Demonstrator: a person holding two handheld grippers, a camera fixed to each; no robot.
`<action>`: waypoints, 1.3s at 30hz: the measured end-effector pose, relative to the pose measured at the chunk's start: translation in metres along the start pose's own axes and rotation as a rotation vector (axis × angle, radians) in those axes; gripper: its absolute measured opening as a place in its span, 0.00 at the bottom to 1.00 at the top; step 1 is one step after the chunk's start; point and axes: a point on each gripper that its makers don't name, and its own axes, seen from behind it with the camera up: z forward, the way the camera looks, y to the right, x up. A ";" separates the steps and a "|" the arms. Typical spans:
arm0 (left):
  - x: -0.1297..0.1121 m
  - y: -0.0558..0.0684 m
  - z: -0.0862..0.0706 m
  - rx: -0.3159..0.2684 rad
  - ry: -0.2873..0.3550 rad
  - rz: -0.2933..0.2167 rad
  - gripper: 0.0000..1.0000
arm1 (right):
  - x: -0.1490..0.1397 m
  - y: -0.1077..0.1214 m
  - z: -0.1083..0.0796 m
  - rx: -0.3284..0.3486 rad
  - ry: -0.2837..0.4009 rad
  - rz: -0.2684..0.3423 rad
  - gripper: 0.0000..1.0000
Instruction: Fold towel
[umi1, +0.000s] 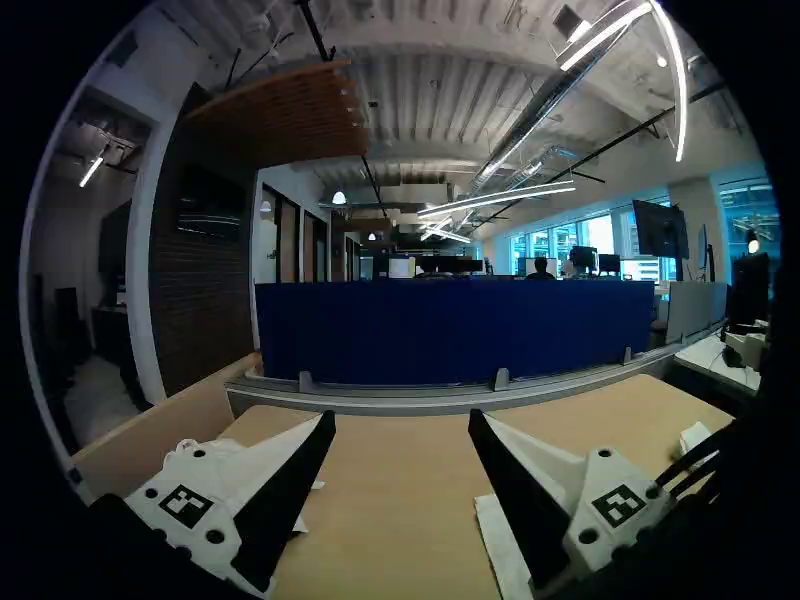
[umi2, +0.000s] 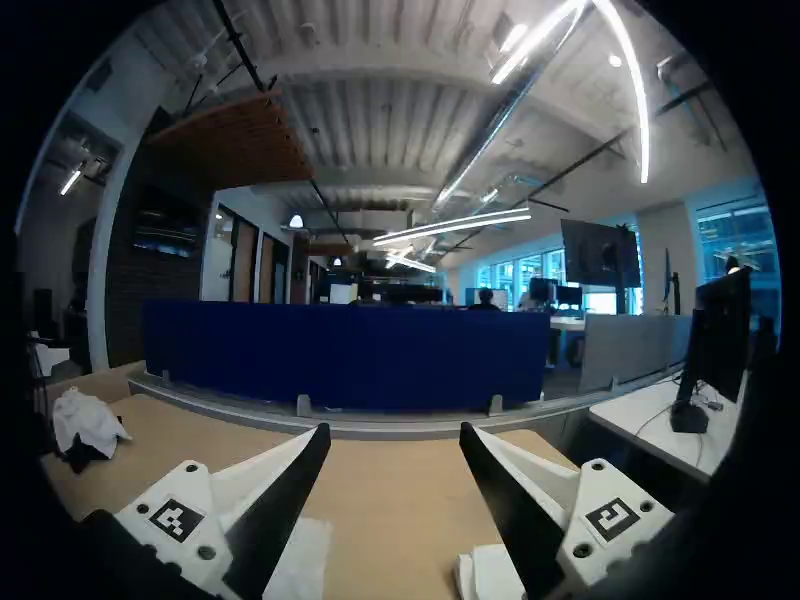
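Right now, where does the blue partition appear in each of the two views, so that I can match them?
Left gripper view: the blue partition spans the middle, behind the wooden table.
Right gripper view: the blue partition sits centre-left, behind the same table.
Shared landmark: the hanging monitor, at upper right in both.

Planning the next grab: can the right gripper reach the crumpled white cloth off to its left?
Probably yes: the right gripper is open, and only bare table lies between it and the cloth; it would have to swing left.
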 end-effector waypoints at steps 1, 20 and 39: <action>0.001 0.001 0.000 -0.006 -0.007 0.002 0.99 | 0.002 0.000 0.000 0.006 -0.005 -0.002 1.00; -0.019 0.052 -0.021 -0.296 -0.200 0.142 0.99 | -0.015 -0.062 -0.019 0.333 -0.216 -0.157 1.00; -0.071 0.081 -0.026 -0.365 -0.275 0.222 0.99 | -0.074 -0.079 -0.033 0.424 -0.315 -0.206 1.00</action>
